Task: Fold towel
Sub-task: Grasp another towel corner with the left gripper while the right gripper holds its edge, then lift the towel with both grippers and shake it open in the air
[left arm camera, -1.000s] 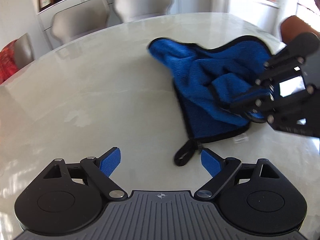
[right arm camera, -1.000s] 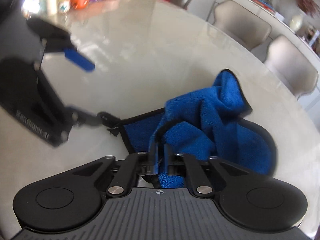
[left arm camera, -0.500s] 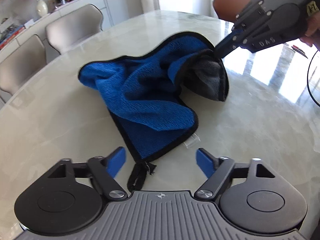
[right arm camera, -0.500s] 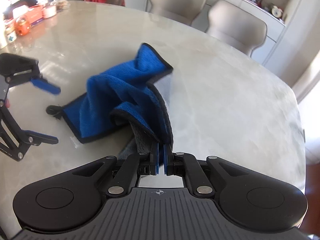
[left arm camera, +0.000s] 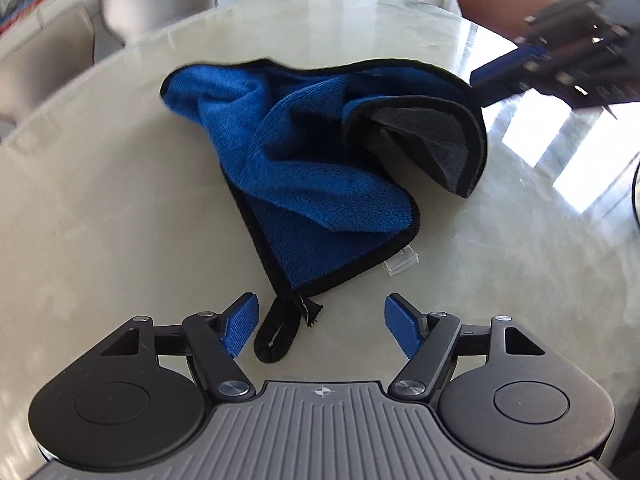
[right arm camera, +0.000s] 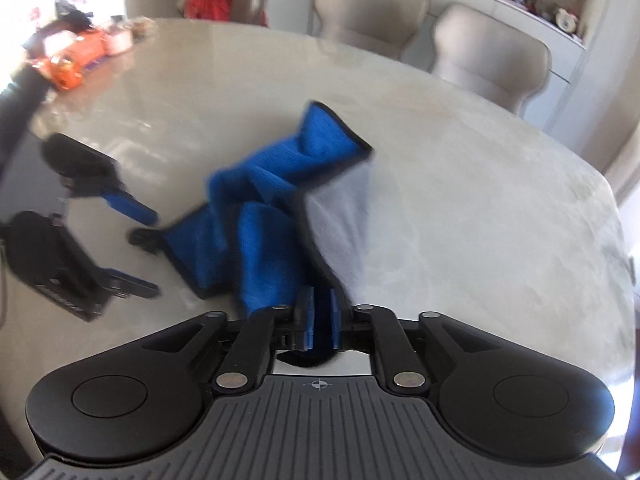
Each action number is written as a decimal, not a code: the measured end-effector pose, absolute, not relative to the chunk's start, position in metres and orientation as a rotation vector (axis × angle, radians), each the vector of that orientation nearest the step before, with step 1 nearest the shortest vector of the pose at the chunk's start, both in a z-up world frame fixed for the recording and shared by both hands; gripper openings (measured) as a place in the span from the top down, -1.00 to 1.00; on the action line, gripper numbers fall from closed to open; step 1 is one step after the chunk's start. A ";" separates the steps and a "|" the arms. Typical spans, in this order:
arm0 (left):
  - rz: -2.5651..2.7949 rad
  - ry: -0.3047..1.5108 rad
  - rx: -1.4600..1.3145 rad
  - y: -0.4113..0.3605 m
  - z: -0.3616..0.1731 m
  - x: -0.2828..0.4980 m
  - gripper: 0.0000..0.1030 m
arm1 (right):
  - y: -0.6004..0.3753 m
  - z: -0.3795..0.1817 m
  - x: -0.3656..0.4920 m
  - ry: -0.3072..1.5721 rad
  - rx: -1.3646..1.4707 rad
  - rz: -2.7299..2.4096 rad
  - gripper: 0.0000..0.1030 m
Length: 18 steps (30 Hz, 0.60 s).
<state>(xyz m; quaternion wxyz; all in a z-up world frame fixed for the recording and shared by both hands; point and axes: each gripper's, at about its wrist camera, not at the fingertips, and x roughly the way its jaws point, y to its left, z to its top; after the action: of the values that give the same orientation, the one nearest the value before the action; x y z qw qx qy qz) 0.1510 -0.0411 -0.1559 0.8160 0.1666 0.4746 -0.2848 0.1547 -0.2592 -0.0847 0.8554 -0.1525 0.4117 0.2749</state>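
A blue towel (left arm camera: 304, 168) with black trim and a grey underside lies crumpled on the pale marble table (left arm camera: 100, 200). Its black hanging loop (left arm camera: 278, 334) lies between the fingers of my left gripper (left arm camera: 320, 322), which is open and empty just above the table. My right gripper (right arm camera: 320, 316) is shut on a corner of the towel (right arm camera: 276, 220) and holds it lifted, so the grey underside (right arm camera: 344, 216) shows. The right gripper shows blurred at the far right in the left wrist view (left arm camera: 560, 64); the left gripper shows at the left in the right wrist view (right arm camera: 80, 240).
Beige chairs (right arm camera: 480, 48) stand around the table's far side. Orange and pink items (right arm camera: 76, 56) sit at the far left end of the table. A small clear tag (left arm camera: 402, 262) sticks out by the towel's near edge.
My right gripper has pulled the held corner farther out and up, stretching the towel's far edge. My left gripper has moved closer, so the loop now lies between its fingers.
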 end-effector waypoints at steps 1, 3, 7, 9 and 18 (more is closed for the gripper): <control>-0.605 1.011 0.365 -0.042 -0.157 0.152 -0.46 | -0.254 -0.082 0.151 0.847 -0.333 0.603 0.44; -0.601 1.020 0.359 -0.042 -0.157 0.153 -0.51 | -0.244 -0.080 0.147 0.827 -0.363 0.636 0.36; -0.596 1.018 0.356 -0.042 -0.159 0.155 -0.52 | -0.225 -0.090 0.152 0.862 -0.399 0.669 0.32; -0.601 1.006 0.353 -0.042 -0.159 0.154 -0.40 | -0.218 -0.094 0.155 0.870 -0.420 0.655 0.32; -0.610 1.008 0.352 -0.043 -0.153 0.159 0.61 | -0.207 -0.107 0.169 0.839 -0.482 0.576 0.19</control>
<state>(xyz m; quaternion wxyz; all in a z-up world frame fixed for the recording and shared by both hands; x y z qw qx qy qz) 0.1595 -0.0425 -0.1530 0.8169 0.1652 0.4728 -0.2861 0.1691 -0.2071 -0.1068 0.8456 -0.2286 0.3977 0.2731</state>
